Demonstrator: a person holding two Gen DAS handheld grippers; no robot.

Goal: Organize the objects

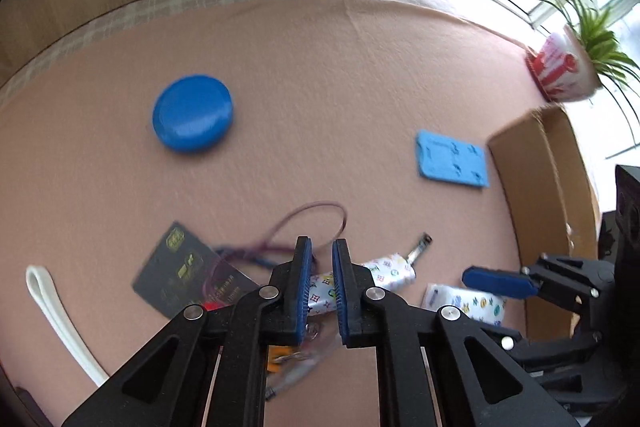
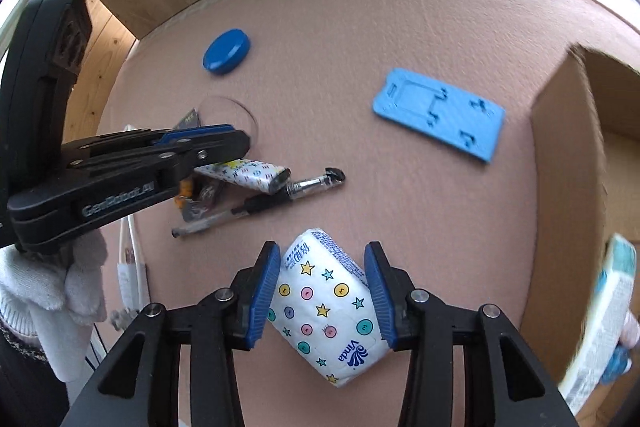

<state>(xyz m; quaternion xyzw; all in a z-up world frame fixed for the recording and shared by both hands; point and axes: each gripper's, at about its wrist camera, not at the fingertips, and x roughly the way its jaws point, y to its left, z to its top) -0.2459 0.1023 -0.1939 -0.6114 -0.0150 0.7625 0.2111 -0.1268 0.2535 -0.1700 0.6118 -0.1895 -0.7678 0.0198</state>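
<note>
In the left wrist view, the left gripper [image 1: 322,251] hovers over a patterned lighter [image 1: 384,273] on the pink cloth [image 1: 320,99], its jaws nearly together with only a narrow gap and nothing between them, while a blue disc [image 1: 193,119] lies well beyond. In the right wrist view, the right gripper [image 2: 322,257] has its jaws spread around a tissue pack [image 2: 326,307] resting on the cloth, the left pad touching it, with a cardboard box [image 2: 560,187] standing to the right.

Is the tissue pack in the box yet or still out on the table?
Out: the tissue pack lies on the table between the right tool's fingers.
</note>
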